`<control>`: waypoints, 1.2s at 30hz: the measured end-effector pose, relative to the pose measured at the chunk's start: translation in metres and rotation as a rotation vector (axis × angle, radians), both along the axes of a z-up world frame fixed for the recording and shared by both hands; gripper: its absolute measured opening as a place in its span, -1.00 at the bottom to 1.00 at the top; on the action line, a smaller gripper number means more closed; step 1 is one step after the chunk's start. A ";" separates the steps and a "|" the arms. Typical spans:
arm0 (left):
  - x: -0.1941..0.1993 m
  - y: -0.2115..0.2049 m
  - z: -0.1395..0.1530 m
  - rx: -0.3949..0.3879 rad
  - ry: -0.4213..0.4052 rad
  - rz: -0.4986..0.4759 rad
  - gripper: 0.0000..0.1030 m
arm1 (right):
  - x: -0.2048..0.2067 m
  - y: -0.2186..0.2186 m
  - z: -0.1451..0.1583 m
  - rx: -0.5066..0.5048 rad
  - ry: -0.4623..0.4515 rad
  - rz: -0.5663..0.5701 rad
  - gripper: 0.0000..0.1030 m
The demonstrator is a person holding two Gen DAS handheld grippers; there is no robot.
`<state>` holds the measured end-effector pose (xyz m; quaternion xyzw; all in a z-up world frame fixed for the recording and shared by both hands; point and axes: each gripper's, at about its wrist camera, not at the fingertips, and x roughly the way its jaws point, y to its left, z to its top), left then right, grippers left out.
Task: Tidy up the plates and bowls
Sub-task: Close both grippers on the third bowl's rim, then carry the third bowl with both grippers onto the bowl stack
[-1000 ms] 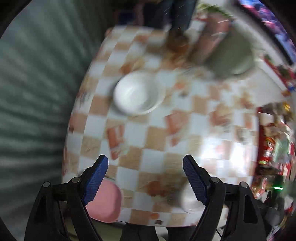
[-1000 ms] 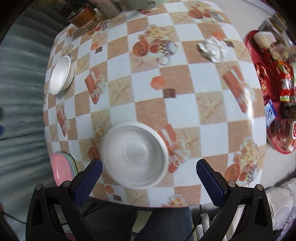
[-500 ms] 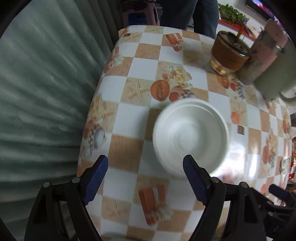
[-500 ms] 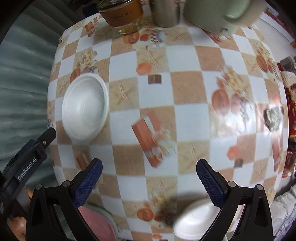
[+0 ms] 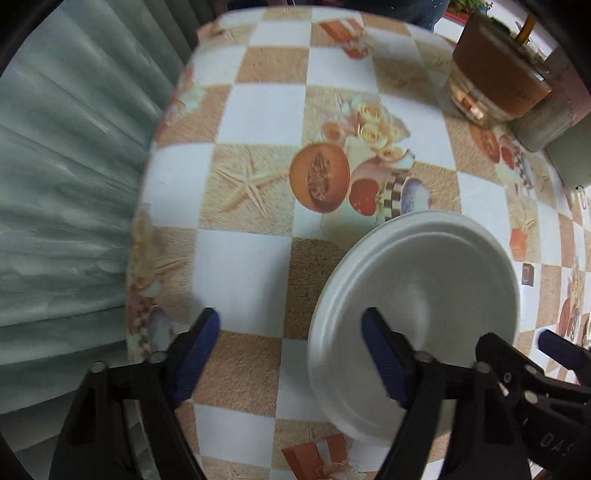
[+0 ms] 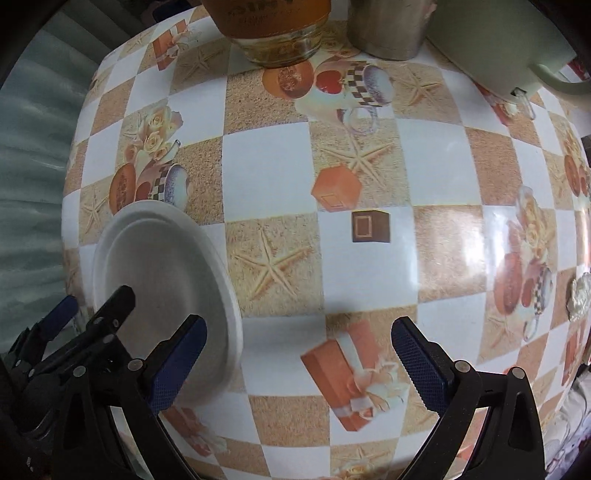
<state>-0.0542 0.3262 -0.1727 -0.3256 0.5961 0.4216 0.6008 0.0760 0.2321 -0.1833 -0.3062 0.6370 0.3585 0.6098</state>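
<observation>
One white bowl [image 5: 424,280], two open grippers above

Matt white foam-like bowl [image 5: 436,280], glossy checked plastic tablecloth [image 6: 362,266] with window glare, clear glass jar [image 6: 275,37] under a brown label, brushed metal cup [image 6: 388,29], smooth pale green jug [image 6: 495,40], textured blue pads [image 6: 417,363] on black plastic, pleated green cloth curtain [image 5: 66,206]

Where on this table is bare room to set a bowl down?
The bare middle of the table, right of the white bowl, and the strip between bowl and curtain edge. It is crowded at the far edge: jar, metal cup, green mug.
</observation>
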 end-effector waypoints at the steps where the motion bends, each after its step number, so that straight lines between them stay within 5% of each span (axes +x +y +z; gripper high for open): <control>1: 0.001 0.001 -0.005 -0.024 -0.001 -0.009 0.26 | -0.001 0.001 -0.002 -0.005 0.006 0.005 0.44; 6: 0.012 0.001 -0.010 -0.114 -0.064 -0.062 -0.35 | -0.007 0.003 -0.014 -0.004 0.096 0.020 -0.03; 8: 0.018 0.000 -0.010 -0.130 -0.065 -0.079 -0.39 | -0.009 0.004 -0.015 0.004 0.122 0.034 -0.39; 10: 0.021 -0.004 -0.011 -0.140 -0.076 -0.088 -0.39 | -0.009 0.001 -0.017 -0.004 0.159 0.037 -0.54; 30: 0.022 -0.158 -0.013 -0.170 -0.079 -0.219 -0.41 | -0.038 -0.161 -0.035 -0.086 0.212 0.028 -0.54; 36: 0.027 -0.179 -0.006 -0.183 -0.066 -0.227 -0.40 | -0.040 -0.174 -0.025 -0.081 0.201 0.053 -0.54</control>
